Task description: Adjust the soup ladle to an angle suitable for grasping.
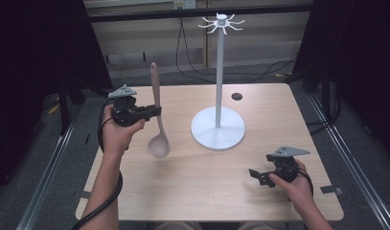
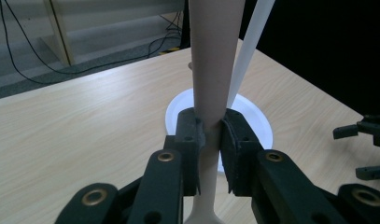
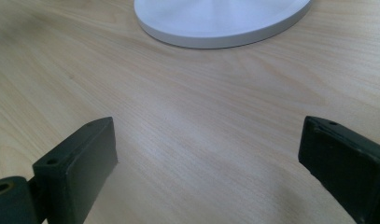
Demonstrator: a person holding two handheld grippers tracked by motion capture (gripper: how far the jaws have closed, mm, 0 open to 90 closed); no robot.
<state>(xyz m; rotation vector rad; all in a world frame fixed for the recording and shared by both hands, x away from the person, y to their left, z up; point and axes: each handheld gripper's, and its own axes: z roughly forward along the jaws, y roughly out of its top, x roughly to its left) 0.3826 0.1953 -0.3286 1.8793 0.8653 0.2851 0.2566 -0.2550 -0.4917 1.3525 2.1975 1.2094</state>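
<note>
One spoon (image 1: 157, 120) lifted, not yet hung.
Left gripper (image 1: 155, 111) clamps its handle, bowl down, at nine o'clock of the stand (image 1: 218, 122); right gripper (image 1: 254, 175) waits wide apart; hooks (image 1: 222, 23) remain bare.

spoon (image 2: 214, 60) bowl and handle top cut off, stand (image 3: 222, 21) base cropped

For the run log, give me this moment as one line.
left gripper: shut on spoon, bowl down, lifted | right gripper: open, empty | hook stand: upright on table
</note>
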